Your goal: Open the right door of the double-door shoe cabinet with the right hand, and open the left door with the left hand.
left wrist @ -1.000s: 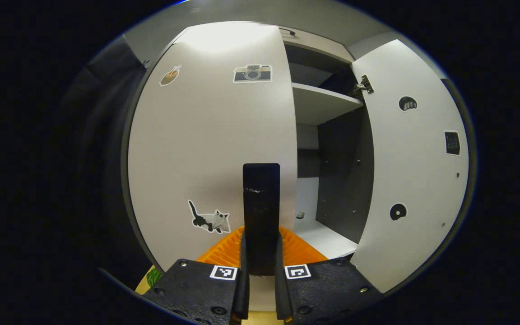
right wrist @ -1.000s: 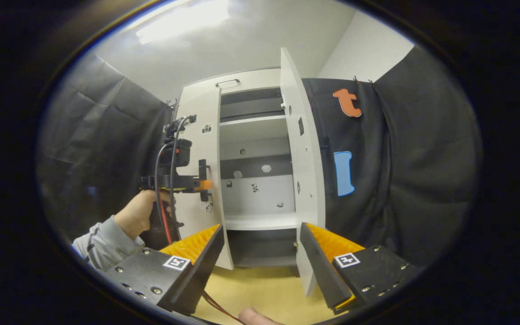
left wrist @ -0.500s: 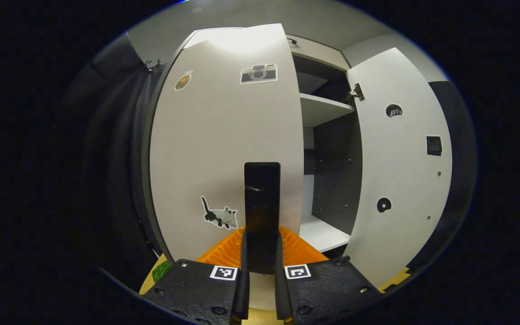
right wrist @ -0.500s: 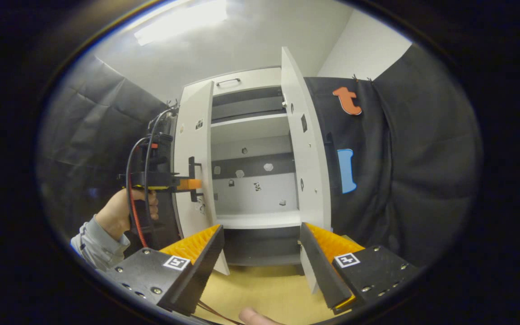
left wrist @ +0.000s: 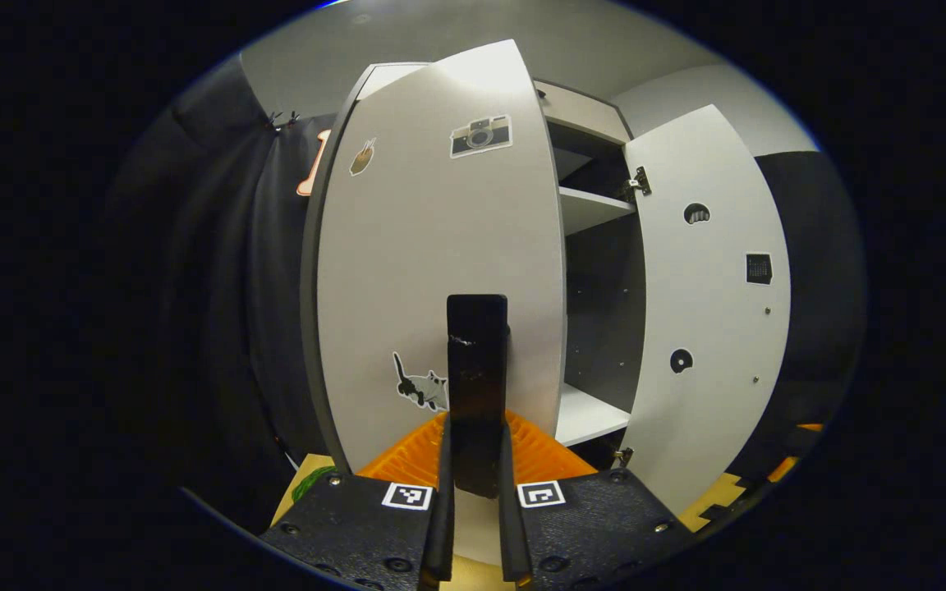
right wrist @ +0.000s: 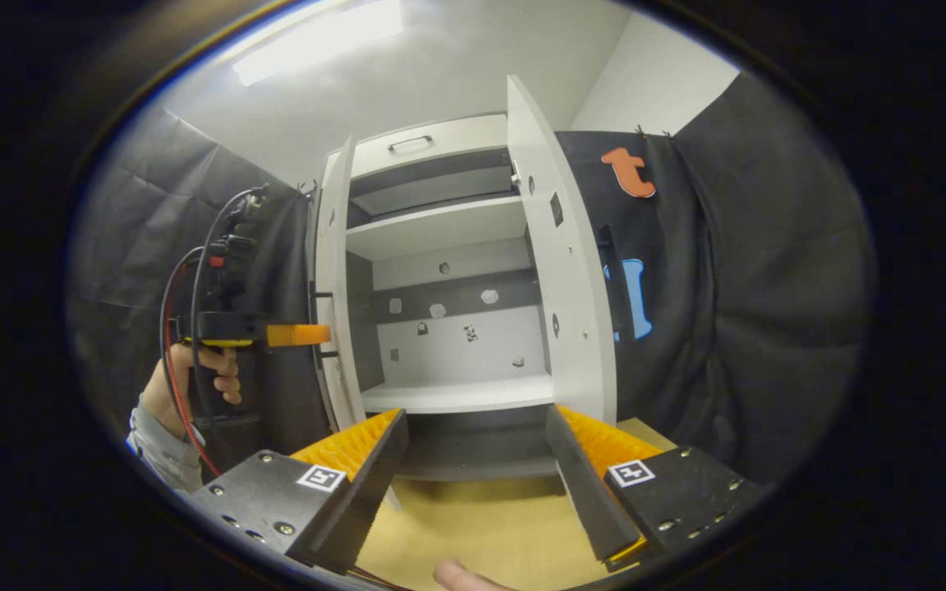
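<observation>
The left gripper (left wrist: 473, 480) pinches the black handle (left wrist: 477, 386) of the left door (left wrist: 432, 246), both fingers pressed on it; that door stands swung well out from the shoe cabinet (right wrist: 440, 271). At three o'clock in the left gripper view the right door (left wrist: 707, 328) hangs wide open (stickers dot its inner face). The right gripper (right wrist: 473, 460) is spread apart, holding nothing, facing the white shelf (right wrist: 456, 394) at twelve o'clock.
</observation>
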